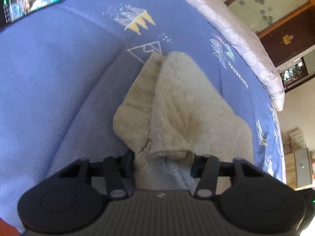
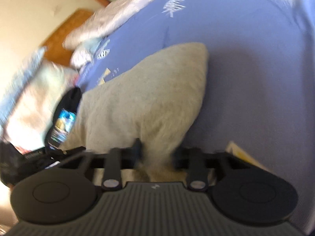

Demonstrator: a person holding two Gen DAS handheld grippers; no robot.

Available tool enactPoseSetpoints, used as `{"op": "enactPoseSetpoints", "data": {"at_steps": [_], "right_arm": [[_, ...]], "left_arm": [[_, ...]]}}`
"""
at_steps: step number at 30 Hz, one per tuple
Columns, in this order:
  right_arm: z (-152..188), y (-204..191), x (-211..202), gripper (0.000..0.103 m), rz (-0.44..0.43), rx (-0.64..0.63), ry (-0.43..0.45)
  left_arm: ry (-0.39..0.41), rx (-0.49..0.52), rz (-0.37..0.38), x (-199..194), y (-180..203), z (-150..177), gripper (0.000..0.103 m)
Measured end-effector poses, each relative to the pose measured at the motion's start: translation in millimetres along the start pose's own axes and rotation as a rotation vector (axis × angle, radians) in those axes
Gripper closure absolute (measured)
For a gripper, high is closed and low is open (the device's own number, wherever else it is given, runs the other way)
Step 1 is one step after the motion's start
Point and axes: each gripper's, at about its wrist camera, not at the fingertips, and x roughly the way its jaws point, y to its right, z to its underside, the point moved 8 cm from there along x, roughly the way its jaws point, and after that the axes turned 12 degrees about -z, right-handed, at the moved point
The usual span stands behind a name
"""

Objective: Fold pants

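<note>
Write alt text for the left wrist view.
The left gripper has its jaws around a bunched edge of beige pants, which stretch away across a blue patterned bedsheet. A pale quilt lines the bed's far edge, with a wooden cabinet beyond.

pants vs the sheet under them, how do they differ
The pants are plain beige, fuzzy and bunched into folds; the sheet is blue, printed with white and yellow shapes, and lies mostly flat. The pants are small; the sheet spreads far past them. Both are soft cloth.
</note>
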Motion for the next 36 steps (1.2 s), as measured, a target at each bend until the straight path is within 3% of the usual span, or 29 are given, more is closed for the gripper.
{"op": "enactPoseSetpoints", "data": {"at_steps": [3, 6, 8, 11, 14, 17, 18, 22, 30, 36], "right_arm": [[-24, -18, -24, 0.086, -0.016, -0.097, 0.079], [-45, -29, -61, 0.086, 0.044, -0.243, 0.165], [-54, -27, -89, 0.086, 0.083, -0.325, 0.21], [-55, -3, -115, 0.086, 0.145, -0.339, 0.224], [-39, 43, -122, 0.084, 0.228, -0.257, 0.174], [-18, 89, -118, 0.062, 0.264, -0.114, 0.125], [-13, 101, -118, 0.053, 0.232, -0.044, 0.131], [-8, 125, -126, 0.049, 0.081, 0.15, 0.21], [-7, 145, -131, 0.048, -0.113, 0.3, 0.28], [-3, 141, -157, 0.049, -0.237, 0.369, 0.307]], "left_arm": [[0.022, 0.045, 0.016, -13, 22, 5, 0.061], [0.008, 0.103, 0.099, -16, 58, 19, 0.061], [0.012, 0.182, 0.099, -13, 87, 37, 0.061], [0.005, 0.293, 0.041, 3, 118, 64, 0.059], [0.053, 0.403, -0.097, 18, 133, 83, 0.049], [0.098, 0.448, -0.153, 15, 138, 89, 0.046], [0.096, 0.447, -0.159, 15, 137, 89, 0.044], [0.089, 0.423, -0.183, 15, 130, 84, 0.033], [0.118, 0.439, -0.223, 5, 128, 89, 0.024], [0.118, 0.44, -0.229, 5, 125, 89, 0.018]]}}
